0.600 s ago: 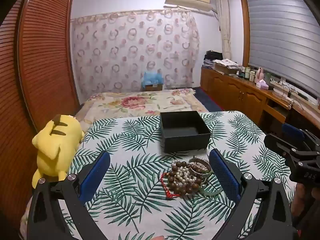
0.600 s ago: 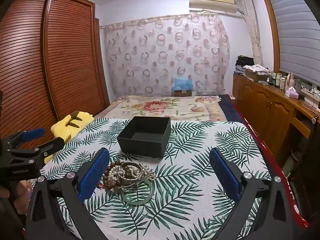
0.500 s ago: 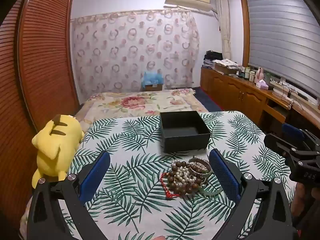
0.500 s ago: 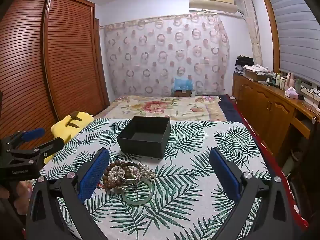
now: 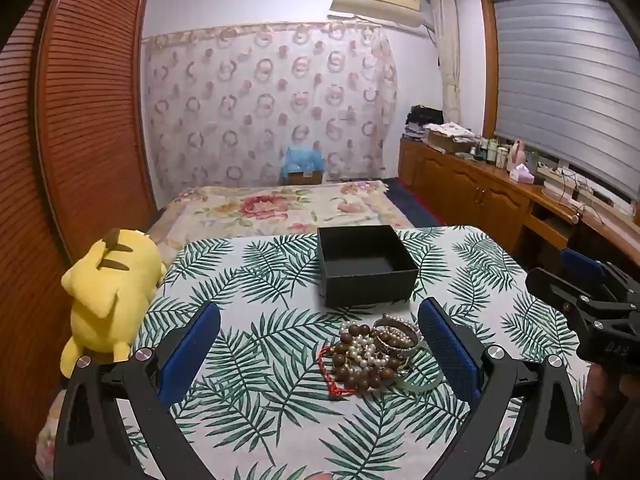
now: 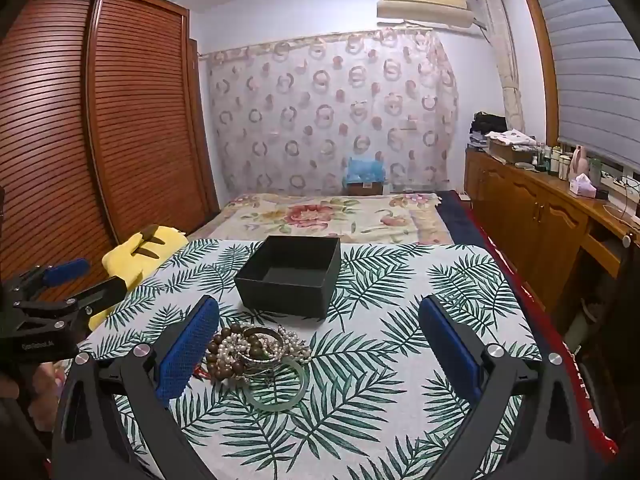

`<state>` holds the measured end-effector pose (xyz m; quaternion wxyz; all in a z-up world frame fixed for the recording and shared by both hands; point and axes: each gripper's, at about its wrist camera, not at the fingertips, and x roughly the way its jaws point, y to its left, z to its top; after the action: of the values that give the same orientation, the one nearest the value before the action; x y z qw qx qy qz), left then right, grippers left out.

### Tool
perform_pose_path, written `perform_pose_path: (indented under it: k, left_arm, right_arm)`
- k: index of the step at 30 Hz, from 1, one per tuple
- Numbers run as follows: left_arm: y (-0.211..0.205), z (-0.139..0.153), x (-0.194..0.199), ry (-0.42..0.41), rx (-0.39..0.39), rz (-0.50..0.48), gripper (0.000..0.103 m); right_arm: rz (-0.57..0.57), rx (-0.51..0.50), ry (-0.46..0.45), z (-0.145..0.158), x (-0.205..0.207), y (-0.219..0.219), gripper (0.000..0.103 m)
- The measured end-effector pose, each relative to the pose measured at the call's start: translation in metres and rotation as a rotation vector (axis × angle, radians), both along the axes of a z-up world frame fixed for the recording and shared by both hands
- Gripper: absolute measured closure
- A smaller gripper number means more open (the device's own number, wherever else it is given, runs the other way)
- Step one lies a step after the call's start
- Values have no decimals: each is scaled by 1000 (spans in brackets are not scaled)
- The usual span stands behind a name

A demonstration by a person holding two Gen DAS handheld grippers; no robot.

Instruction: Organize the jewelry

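left wrist: faces table (image 5: 224, 344) | right wrist: same | shared: box (image 5: 366, 266)

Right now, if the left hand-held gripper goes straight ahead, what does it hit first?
Probably the black box. The jewelry pile lies lower, off toward its right finger; depth is unclear.

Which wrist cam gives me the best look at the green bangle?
Right wrist view: the green bangle lies nearly whole at the pile's near edge, only its far rim under the beads. In the left wrist view it is a sliver beside that gripper's right finger.
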<state>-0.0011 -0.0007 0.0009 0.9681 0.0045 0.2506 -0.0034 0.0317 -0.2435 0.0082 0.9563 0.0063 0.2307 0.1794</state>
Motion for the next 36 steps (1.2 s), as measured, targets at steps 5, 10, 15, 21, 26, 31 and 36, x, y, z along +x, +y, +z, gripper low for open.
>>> perform_pose_path:
  k: [5,10,15,21,26,31,36]
  left_arm:
    - [-2,1,1,-4,4,1,7]
    - [-1,3,-2,-6,2,1,7]
    - [0,4,-2,-9,1,1,7]
    - [0,8,0,-12,0,2,7]
    - [0,8,-1,-13,-2,2,7]
    - [1,7,-1,-14,-3,2,7]
    - [1,8,-1,-16,-5,2,7]
  right_arm:
    - [-2,-2,-2,3,1,4,2]
    - [-1,1,-4,6,2,1,2]
    - [1,1,-3,7,2,1,2]
    - [1,1,-5,9,-2,2,2]
    - [2,2,-5,9,-2,1,2]
    - [1,2,-5,11,-2,2,2]
    - [1,2,-6,9,-2,1,2]
